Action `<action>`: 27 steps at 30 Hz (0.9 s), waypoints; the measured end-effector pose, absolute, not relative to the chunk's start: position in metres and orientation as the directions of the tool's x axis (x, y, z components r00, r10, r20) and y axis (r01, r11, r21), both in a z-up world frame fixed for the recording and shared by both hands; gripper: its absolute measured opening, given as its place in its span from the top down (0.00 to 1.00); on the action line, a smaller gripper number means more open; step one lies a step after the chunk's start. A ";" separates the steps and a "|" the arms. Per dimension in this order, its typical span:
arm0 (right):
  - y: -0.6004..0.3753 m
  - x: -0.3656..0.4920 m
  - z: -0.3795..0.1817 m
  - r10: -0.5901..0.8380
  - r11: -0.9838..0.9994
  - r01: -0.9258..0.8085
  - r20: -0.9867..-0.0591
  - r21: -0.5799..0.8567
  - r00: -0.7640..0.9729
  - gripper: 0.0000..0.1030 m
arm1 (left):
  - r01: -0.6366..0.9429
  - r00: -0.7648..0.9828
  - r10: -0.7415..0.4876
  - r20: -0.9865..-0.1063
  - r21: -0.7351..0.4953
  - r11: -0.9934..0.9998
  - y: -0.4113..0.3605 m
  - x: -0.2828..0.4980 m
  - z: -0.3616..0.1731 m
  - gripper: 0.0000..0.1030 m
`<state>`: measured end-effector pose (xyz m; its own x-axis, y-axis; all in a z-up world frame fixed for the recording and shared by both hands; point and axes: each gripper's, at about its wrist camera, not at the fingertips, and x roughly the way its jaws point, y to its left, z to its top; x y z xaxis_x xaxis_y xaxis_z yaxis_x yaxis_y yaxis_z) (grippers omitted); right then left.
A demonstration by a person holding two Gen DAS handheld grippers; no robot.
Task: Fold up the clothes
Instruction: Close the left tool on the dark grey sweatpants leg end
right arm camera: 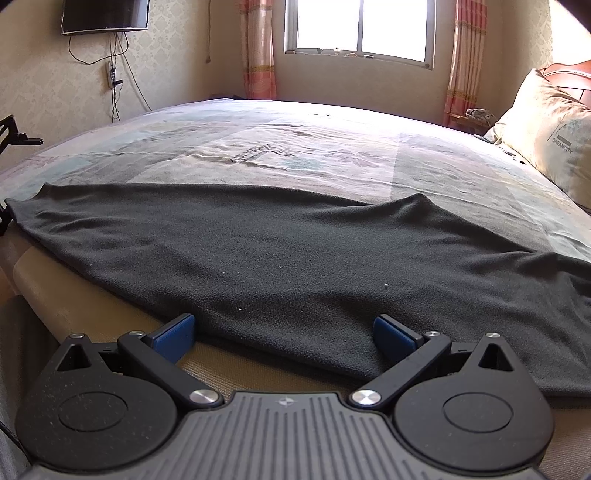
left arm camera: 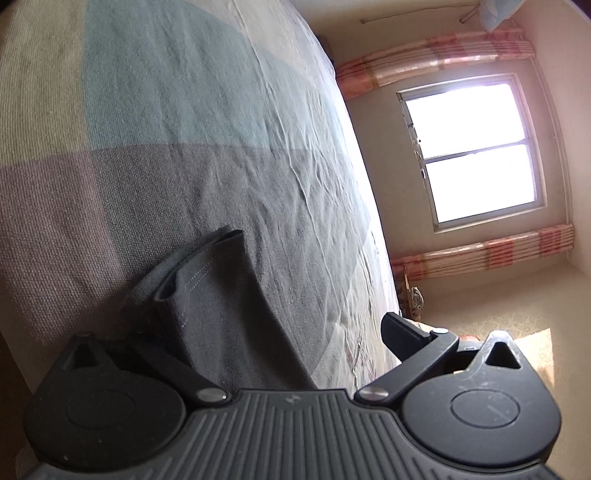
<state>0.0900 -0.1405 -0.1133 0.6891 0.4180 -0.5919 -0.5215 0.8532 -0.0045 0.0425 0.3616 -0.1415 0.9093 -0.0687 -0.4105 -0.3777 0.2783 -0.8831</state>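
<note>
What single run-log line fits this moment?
left tongs: open, dark garment hem between | right tongs: open at garment's near edge | garment: spread on bed, unfolded

Daylight only, from white-framed two-pane window (left arm camera: 476, 147) (right arm camera: 360, 27), blown out to pure white in both views. Glare washes pale patterned bedsheet (right arm camera: 295, 147) nr far edge. Foreground dimmer, soft shadows. Strong fisheye bending at edges, corners vignetted. Left view tilted, slight blur.
</note>
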 end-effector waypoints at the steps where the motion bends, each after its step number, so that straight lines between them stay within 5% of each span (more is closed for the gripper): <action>1: -0.141 0.090 -0.113 0.419 0.853 -0.522 -0.592 -0.003 0.688 0.00 | -0.376 0.909 -0.067 -0.412 -0.877 0.299 0.360 0.037 -0.142 0.11; 8: -0.140 0.089 -0.114 0.414 0.855 -0.519 -0.589 -0.010 0.694 0.00 | -0.431 0.884 -0.049 -0.465 -0.851 0.300 0.373 0.023 -0.152 0.52; 14: -0.141 0.090 -0.113 0.417 0.855 -0.518 -0.592 -0.002 0.690 0.00 | -0.420 0.885 -0.030 -0.464 -0.825 0.378 0.366 0.028 -0.150 0.57; 19: -0.140 0.090 -0.114 0.412 0.857 -0.516 -0.590 -0.008 0.694 0.00 | -0.436 0.889 -0.010 -0.458 -0.851 0.292 0.376 0.025 -0.160 0.72; 27: -0.139 0.090 -0.114 0.410 0.858 -0.514 -0.591 -0.009 0.695 0.00 | -0.428 0.887 -0.018 -0.461 -0.837 0.342 0.371 0.032 -0.160 0.74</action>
<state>0.0905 -0.1393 -0.1138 0.6946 0.4104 -0.5909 -0.5141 0.8577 -0.0087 0.0317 0.3712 -0.1598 0.8870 -0.0177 -0.4614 -0.4283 0.3418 -0.8365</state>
